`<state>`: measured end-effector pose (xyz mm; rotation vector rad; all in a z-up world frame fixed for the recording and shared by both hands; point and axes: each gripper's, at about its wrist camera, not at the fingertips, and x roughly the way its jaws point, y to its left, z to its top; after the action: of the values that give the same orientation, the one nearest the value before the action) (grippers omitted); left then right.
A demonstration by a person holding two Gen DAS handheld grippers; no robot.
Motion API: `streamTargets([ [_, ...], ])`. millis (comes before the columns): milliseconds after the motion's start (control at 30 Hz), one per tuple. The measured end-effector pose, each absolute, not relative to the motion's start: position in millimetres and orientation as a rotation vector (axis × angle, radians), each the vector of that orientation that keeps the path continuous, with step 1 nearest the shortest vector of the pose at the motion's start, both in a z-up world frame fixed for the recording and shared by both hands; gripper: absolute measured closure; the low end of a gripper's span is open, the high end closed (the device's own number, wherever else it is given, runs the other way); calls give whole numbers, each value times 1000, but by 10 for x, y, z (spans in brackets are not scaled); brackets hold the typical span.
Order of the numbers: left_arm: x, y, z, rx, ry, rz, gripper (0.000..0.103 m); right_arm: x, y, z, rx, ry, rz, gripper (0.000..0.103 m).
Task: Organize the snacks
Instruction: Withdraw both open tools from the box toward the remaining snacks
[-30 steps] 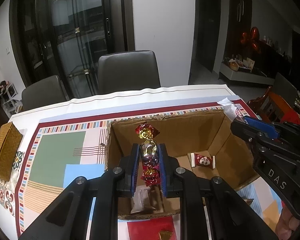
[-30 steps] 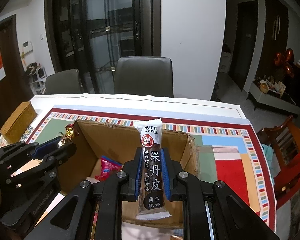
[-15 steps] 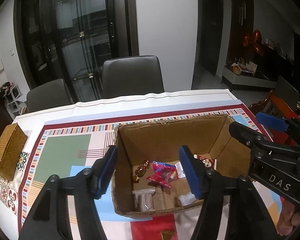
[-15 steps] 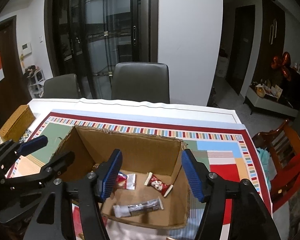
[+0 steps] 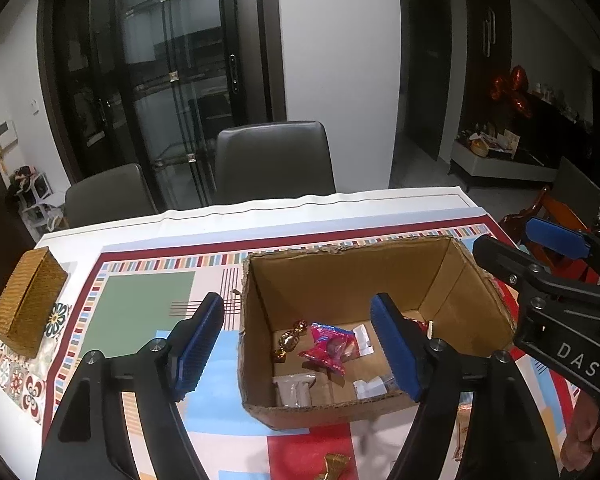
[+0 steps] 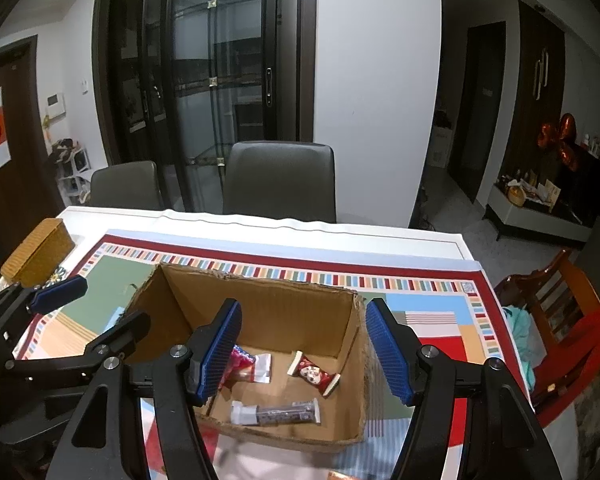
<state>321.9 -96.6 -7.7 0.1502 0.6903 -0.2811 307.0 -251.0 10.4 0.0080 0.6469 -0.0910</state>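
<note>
An open cardboard box stands on a patterned tablecloth. Inside it lie a gold-wrapped candy, a pink packet, a red and white candy, a dark snack bar and small white packets. My left gripper is open and empty above the box's near left side. My right gripper is open and empty above the box's near right side. Each gripper also shows in the other's view: the right one and the left one.
A woven wicker box sits at the table's left edge. A gold candy lies on the cloth in front of the box. Two grey chairs stand behind the table. A wooden chair stands at the right.
Both grippers opened. The left let go of the twisted foil candies and the right let go of the dark snack bar; both now lie in the box. Both grippers have risen a little.
</note>
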Motion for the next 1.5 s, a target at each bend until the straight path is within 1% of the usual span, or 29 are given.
streamTargets([
  [100, 3170, -935, -54, 143, 688, -276, 26, 3017, -2513, 123, 12, 642, -91, 37],
  [233, 3104, -915, -38, 147, 681, -265, 22, 2936, -2518, 134, 13, 636, -95, 37],
  [367, 3012, -912, -28, 147, 674, -255, 22, 2854, -2528, 135, 16, 632, -102, 37],
  [467, 2957, -913, -26, 154, 668, -249, 22, 2804, -2538, 142, 17, 625, -109, 29],
  [500, 2935, -912, -23, 155, 667, -248, 22, 2783, -2543, 143, 16, 622, -111, 28],
  [633, 2875, -892, -15, 151, 666, -243, 20, 2703, -2553, 152, 15, 616, -116, 28],
  [1067, 2659, -833, -7, 132, 673, -221, 19, 2489, -2563, 172, 23, 601, -122, 28],
  [1500, 2457, -794, -151, 137, 695, -194, 19, 2273, -2594, 74, 20, 618, -143, 28],
])
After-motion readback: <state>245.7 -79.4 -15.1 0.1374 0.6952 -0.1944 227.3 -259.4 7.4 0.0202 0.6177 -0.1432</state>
